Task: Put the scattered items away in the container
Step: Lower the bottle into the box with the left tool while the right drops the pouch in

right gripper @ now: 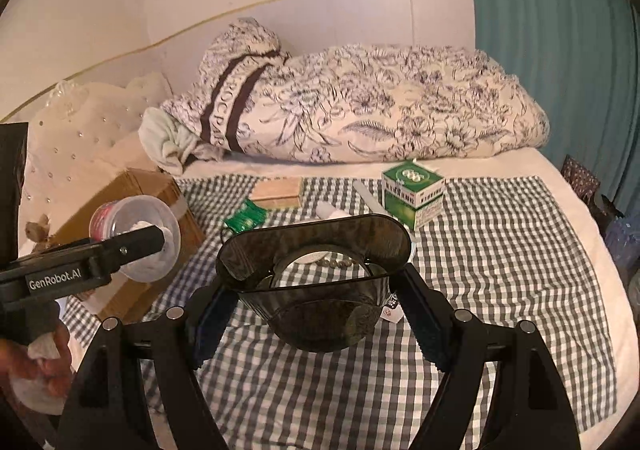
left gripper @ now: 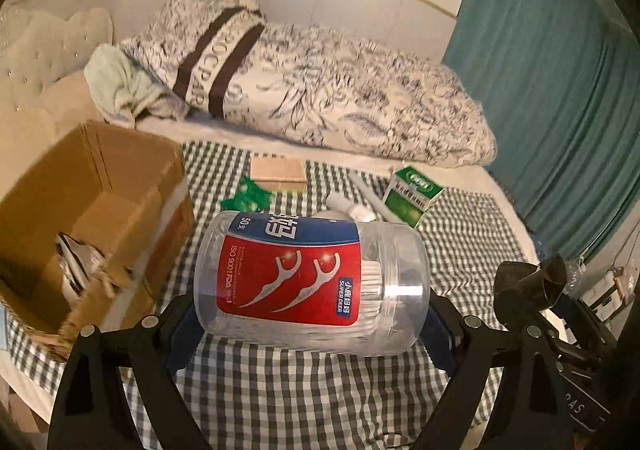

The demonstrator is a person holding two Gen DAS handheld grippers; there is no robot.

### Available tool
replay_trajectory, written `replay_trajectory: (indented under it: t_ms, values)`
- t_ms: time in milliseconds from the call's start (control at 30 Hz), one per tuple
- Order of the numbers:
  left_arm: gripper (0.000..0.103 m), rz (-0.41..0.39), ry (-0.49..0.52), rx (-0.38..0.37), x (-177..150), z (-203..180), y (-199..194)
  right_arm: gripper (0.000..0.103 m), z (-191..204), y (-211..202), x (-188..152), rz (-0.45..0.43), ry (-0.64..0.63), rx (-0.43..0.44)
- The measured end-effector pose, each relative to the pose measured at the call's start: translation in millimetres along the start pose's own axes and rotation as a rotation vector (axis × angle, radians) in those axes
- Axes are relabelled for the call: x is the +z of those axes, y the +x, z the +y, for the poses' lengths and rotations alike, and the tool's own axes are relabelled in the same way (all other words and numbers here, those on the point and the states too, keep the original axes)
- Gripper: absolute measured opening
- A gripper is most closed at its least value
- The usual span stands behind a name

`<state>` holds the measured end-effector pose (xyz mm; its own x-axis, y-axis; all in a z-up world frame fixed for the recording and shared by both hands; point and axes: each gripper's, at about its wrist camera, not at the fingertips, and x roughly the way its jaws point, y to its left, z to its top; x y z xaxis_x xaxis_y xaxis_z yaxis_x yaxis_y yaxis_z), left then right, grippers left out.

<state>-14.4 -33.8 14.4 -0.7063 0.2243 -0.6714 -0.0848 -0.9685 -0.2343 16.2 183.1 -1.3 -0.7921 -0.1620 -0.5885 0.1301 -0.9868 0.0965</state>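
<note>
My left gripper (left gripper: pixel 308 314) is shut on a clear floss-pick jar (left gripper: pixel 312 278) with a red and blue label, held sideways above the checked cloth, just right of the open cardboard box (left gripper: pixel 100 210). The jar (right gripper: pixel 134 238) and box (right gripper: pixel 140 190) also show in the right wrist view. My right gripper (right gripper: pixel 316 314) is shut on a dark smoky plastic cup (right gripper: pixel 316 290), held above the cloth. On the cloth lie a green medicine box (right gripper: pixel 412 190), a tan flat box (right gripper: pixel 278 192), a green packet (right gripper: pixel 244 220) and white tubes (left gripper: pixel 360 206).
A checked cloth (right gripper: pixel 500 270) covers the bed. A floral quilt (right gripper: pixel 380 110) and a pale green towel (right gripper: pixel 168 142) lie behind. A teal curtain (left gripper: pixel 560 70) hangs at the right. The box holds some papers (left gripper: pixel 76 262).
</note>
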Motion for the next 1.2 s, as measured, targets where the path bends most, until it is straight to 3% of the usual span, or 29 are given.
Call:
replay_trajectory:
  t_ms: [333,633,900,1200]
  values:
    - [0.092,-0.055,-0.036,0.020,16,37,-49,0.078,44,-17,20,-0.036,-0.043,0.060]
    - [0.092,-0.089,-0.104,0.143,34,110,-71,0.078,123,6,57,-0.061,-0.105,0.194]
    - [0.092,-0.087,-0.159,0.212,34,165,-72,0.078,188,39,78,-0.054,-0.160,0.292]
    - [0.092,-0.052,-0.222,0.297,23,219,-52,0.078,241,115,85,0.046,-0.168,0.357]
